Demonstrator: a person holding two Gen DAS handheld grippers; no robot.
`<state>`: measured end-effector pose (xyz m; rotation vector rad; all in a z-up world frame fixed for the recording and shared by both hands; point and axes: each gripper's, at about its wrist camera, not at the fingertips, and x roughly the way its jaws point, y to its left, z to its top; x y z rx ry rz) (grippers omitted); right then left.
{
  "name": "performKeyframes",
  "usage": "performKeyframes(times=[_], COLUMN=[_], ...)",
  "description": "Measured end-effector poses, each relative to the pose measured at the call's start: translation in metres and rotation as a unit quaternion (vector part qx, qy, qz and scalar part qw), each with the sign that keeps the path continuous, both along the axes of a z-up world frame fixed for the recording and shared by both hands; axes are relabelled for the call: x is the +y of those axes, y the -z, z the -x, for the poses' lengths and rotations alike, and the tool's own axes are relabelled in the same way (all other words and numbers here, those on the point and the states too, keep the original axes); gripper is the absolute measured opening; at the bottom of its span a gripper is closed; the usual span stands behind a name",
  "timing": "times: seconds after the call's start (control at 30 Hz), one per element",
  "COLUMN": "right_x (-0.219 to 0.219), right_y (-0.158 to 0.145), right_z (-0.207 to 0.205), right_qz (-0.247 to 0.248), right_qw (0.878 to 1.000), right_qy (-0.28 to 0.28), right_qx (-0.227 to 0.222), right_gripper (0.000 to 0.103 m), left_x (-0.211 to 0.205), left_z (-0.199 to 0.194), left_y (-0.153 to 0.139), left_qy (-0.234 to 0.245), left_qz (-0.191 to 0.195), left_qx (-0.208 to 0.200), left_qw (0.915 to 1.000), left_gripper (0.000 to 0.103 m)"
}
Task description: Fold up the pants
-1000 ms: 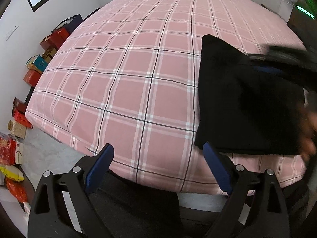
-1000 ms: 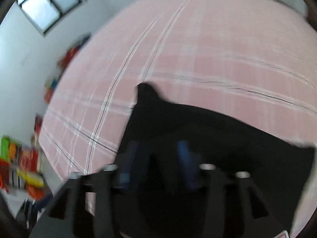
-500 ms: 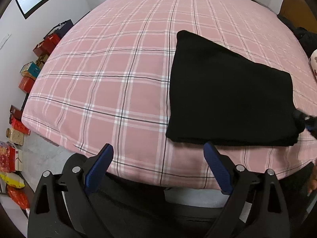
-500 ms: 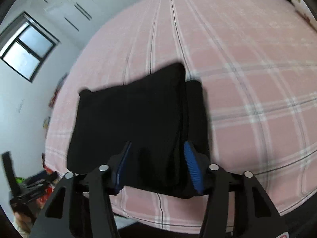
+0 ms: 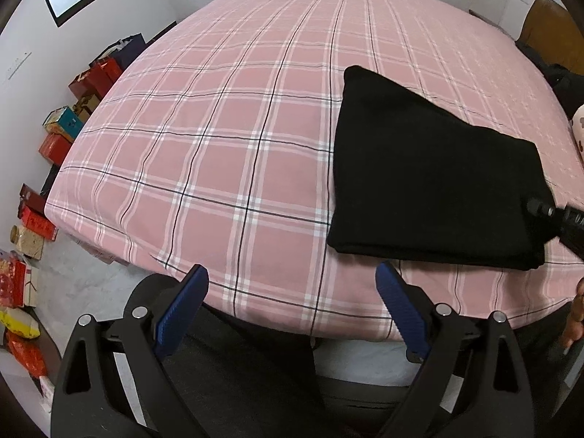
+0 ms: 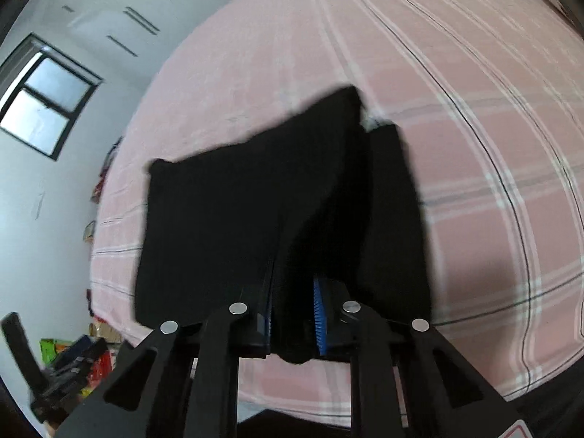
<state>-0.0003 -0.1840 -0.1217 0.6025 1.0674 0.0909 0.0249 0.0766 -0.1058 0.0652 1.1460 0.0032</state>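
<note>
the folded black pants (image 5: 434, 186) lie on the pink plaid bed (image 5: 226, 153), at the right of the left wrist frame. the right claw (image 6: 294, 314) has just been closing and pinches their near edge. the left claw (image 5: 292, 310) gapes wide, empty, over the bed's near edge.

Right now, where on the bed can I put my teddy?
The bed is bare left of the black pants, out to its left edge, and beyond them too. The near right corner is crowded: pants and right gripper.
</note>
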Motion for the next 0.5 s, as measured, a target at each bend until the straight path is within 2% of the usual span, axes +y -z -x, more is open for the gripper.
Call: performKeyframes(times=[0.07,0.13,0.27,0.37,0.5], right_x=[0.024,0.066,0.165,0.254,0.340], right_y=[-0.029,-0.060,-0.103,-0.114,-0.108], right_z=[-0.012,-0.034,-0.083,-0.116,-0.133], right_qz=[-0.019,-0.023,-0.058,-0.085,-0.087], right_qw=[0.999,0.995,0.978,0.961,0.943], right_qy=[-0.031,-0.078,-0.178,-0.251,-0.316], right_qx=[-0.029,-0.057,-0.087,-0.080,-0.065], right_gripper=[0.016,0.016,0.016,0.016,0.016], left_x=[0.004,0.009,0.023,0.042,0.078], left_z=[0.002,0.003,0.007,0.013,0.024], left_y=[0.001,0.004,0.004,0.003,0.001], left_qy=[-0.002,-0.006,-0.021,-0.042,-0.083], left_qz=[0.005,0.012,0.022,0.029,0.031], left_qx=[0.001,0.004,0.004,0.004,0.005], left_qw=[1.0000,0.9999,0.9995,0.9987,0.9960], left_gripper=[0.091,0.091,0.091,0.091,0.091])
